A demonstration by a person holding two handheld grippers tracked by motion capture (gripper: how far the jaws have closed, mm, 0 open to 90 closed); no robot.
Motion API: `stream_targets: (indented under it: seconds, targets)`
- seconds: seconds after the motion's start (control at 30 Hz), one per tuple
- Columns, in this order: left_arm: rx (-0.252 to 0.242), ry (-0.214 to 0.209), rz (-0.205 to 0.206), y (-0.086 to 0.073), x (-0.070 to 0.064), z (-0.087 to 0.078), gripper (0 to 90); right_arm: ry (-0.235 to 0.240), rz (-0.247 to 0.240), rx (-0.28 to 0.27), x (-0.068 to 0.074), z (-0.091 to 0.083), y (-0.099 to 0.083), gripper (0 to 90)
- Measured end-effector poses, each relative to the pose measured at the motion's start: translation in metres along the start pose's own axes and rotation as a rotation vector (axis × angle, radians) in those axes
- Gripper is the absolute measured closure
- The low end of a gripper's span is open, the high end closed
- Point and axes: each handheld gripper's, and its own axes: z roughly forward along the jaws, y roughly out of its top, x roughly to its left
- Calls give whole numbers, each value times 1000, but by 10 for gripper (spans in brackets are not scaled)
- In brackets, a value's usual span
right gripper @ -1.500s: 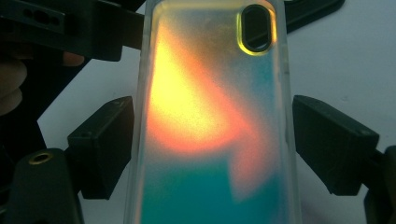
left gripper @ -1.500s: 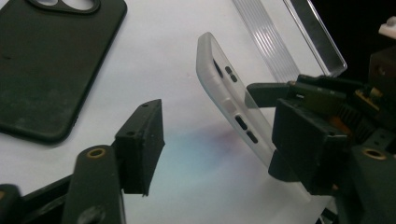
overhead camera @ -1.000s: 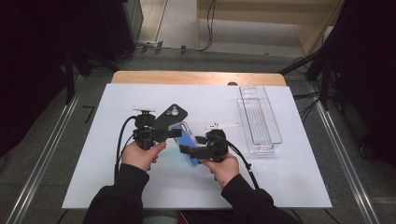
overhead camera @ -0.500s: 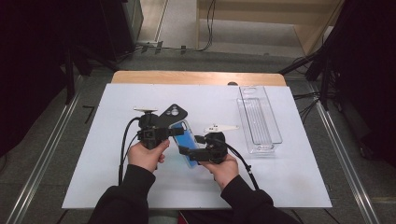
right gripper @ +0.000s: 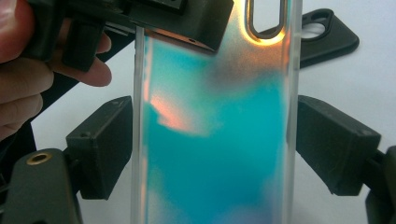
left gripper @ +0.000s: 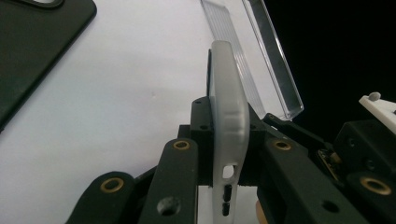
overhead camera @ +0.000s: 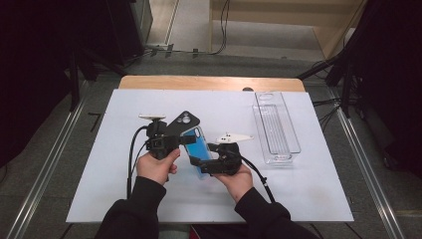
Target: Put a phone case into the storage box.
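You have the iridescent phone case (overhead camera: 198, 149) held off the table (overhead camera: 99, 164) between both grippers, near the middle of the white sheet and a little toward your side. Just behind it lies the black phone case (overhead camera: 182, 124), flat on the sheet, its near corner close to your left gripper (overhead camera: 185, 140). To your right the clear plastic tray (overhead camera: 276, 127) stands near the table's right edge, well apart from the held case, with bare white surface between them. The widest open stretch is to your left and in front of your forearms; the wooden strip (overhead camera: 209, 82) marks the far edge.

Your left gripper comes in from the left, and in the left gripper view its jaws pinch the case's frosted rim (left gripper: 227, 126) edge-on, one jaw on each face, near the end with the port cut-outs. Your right gripper (overhead camera: 201, 163) reaches in from the right, and in the right gripper view its two jaw pads sit on the case's two long sides (right gripper: 212, 135), the right pad touching the rim, the left one touching or a hair off; I cannot tell for sure that it clamps.

Both of your hands sit close together in the high view, wrists angled inward, your left hand (overhead camera: 157, 167) wrapped round its handle and your right hand (overhead camera: 239, 181) under its gripper, cables trailing back along each sleeve.
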Motion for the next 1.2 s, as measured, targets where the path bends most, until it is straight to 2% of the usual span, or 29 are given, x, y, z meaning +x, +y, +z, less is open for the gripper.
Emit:
stream_targets:
  seconds: [0.13,0.17,0.2,0.23,0.27,0.33,0.47,0.57,0.67,0.7,0.77,0.93,1.2]
  targets:
    - [-3,-15,5,-1,-3,-1,812,24,-33,7,-3,-1,2,123]
    - [-4,-16,6,-1,-4,0,813,30,-40,16,-3,-1,3,94]
    - [-6,-16,8,-2,-5,0,813,28,-49,23,-3,0,4,68]
    - [3,-17,16,-1,-5,0,813,20,-57,29,-2,1,4,0]
    - [-4,-14,20,-2,-6,0,813,-1,-72,34,-2,2,5,0]
    - [-8,-7,34,-2,-9,-1,812,-2,-108,43,0,2,5,0]
    - [-28,24,87,-2,-14,-4,811,-12,-124,42,0,-2,6,0]
    - [-64,64,157,-5,-18,-6,810,13,-119,29,-2,-6,7,0]
    - [-95,89,210,-7,-19,-6,809,-4,-133,22,-4,-11,8,0]
    - [-114,86,229,-9,-19,-6,809,-7,-137,27,-4,-12,9,0]
    - [-143,89,240,-10,-18,-7,809,-6,-132,37,-4,-14,9,0]
    - [-229,96,302,-17,-16,-9,809,-12,-141,68,-5,-14,8,0]
    - [-293,131,384,-26,-19,-8,810,-19,-139,64,-4,-13,6,0]
